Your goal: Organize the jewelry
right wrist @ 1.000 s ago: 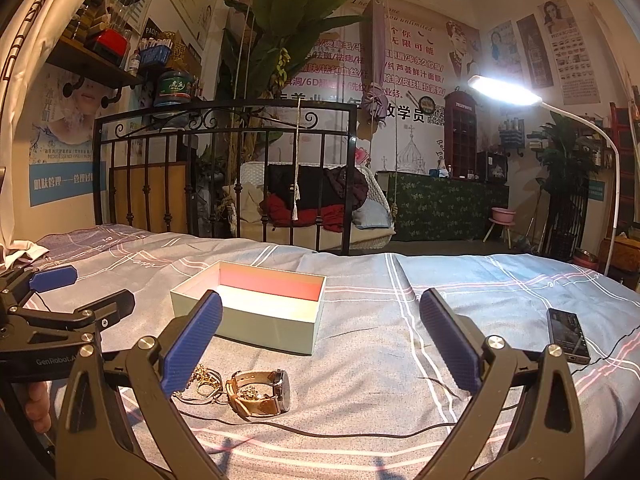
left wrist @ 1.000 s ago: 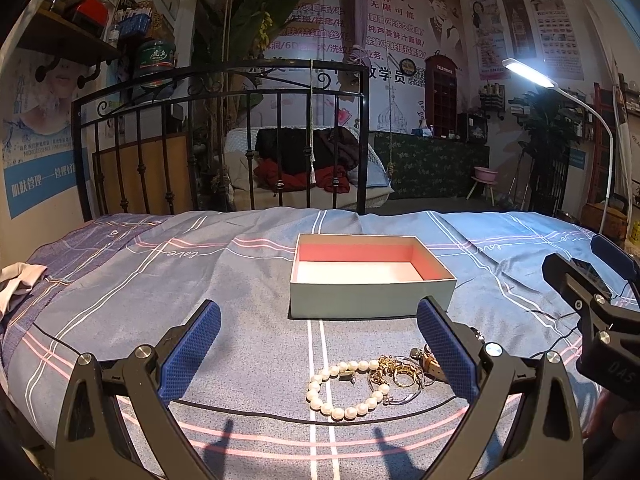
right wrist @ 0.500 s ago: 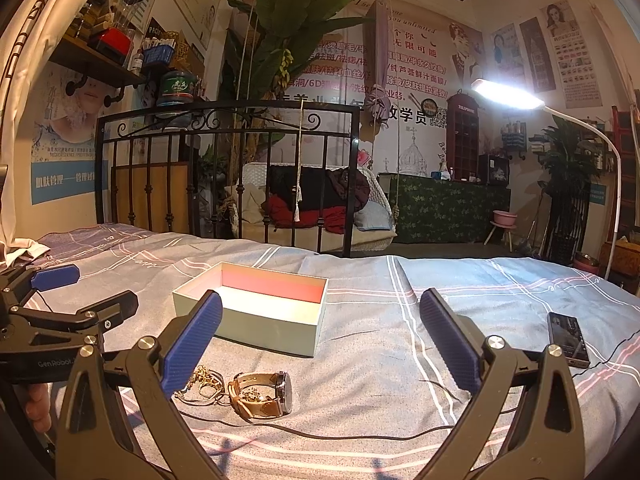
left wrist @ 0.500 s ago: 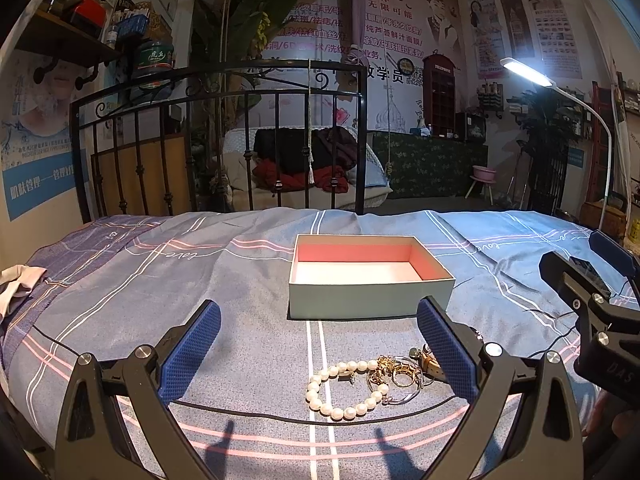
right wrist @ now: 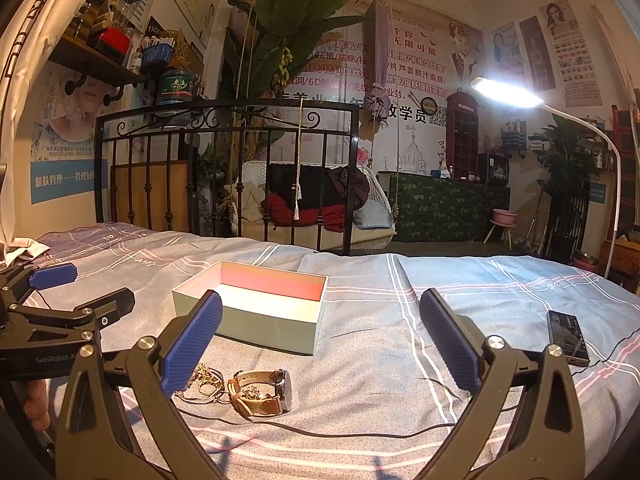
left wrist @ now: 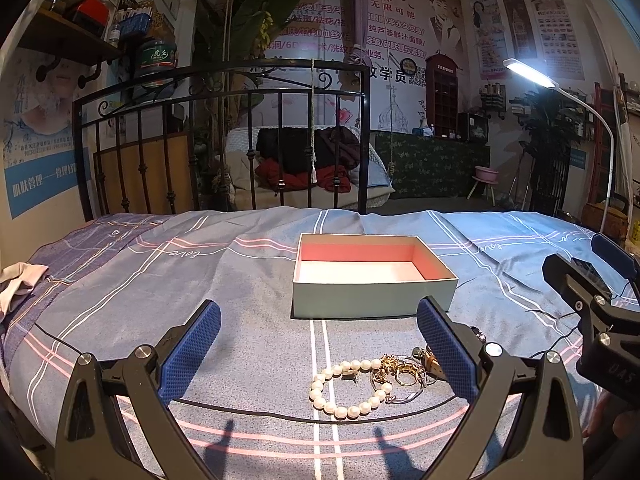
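Observation:
An open pale green box (left wrist: 374, 280) with a pink and white inside sits empty on the bed; it also shows in the right wrist view (right wrist: 256, 312). In front of it lie a pearl bracelet (left wrist: 346, 390), a tangle of gold chains and rings (left wrist: 400, 368) and a tan-strap watch (right wrist: 262, 392). My left gripper (left wrist: 318, 352) is open and empty, above and just behind the jewelry. My right gripper (right wrist: 320, 344) is open and empty, to the right of the pile.
The blue striped bedspread (left wrist: 160, 280) covers the bed. A black phone (right wrist: 568, 336) lies at the right with a thin cable (right wrist: 320, 428) running across the front. A black iron headboard (left wrist: 224, 140) stands behind. A white cloth (left wrist: 16, 284) lies at the left edge.
Both grippers stay open and nearly still. The views shift only slightly; the jewelry and box have not moved.

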Action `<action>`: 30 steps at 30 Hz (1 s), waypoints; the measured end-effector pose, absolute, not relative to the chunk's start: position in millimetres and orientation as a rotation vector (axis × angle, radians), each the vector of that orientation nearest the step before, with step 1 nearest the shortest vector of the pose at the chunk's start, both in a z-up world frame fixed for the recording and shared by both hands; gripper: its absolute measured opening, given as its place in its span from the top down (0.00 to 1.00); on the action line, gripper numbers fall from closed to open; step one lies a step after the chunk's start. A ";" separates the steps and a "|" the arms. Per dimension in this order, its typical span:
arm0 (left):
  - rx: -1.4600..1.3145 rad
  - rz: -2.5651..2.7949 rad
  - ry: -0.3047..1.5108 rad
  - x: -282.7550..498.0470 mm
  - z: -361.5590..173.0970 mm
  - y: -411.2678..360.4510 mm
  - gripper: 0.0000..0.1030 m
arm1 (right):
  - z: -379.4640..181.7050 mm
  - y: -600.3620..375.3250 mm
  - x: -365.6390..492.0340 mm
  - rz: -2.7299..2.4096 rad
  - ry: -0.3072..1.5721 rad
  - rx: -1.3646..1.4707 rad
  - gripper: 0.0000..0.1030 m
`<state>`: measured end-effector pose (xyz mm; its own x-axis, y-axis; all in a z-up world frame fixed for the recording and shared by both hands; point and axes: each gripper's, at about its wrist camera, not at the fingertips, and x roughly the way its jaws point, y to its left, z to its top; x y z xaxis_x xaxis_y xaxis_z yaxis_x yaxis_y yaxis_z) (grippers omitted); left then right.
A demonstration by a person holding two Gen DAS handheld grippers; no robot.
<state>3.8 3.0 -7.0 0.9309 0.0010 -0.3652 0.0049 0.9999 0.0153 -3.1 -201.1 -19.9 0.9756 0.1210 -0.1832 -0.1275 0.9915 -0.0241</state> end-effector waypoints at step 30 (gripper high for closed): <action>-0.031 -0.099 0.879 64.7 -42.8 43.5 0.18 | -42.7 -191.3 51.7 0.223 0.530 -0.055 0.06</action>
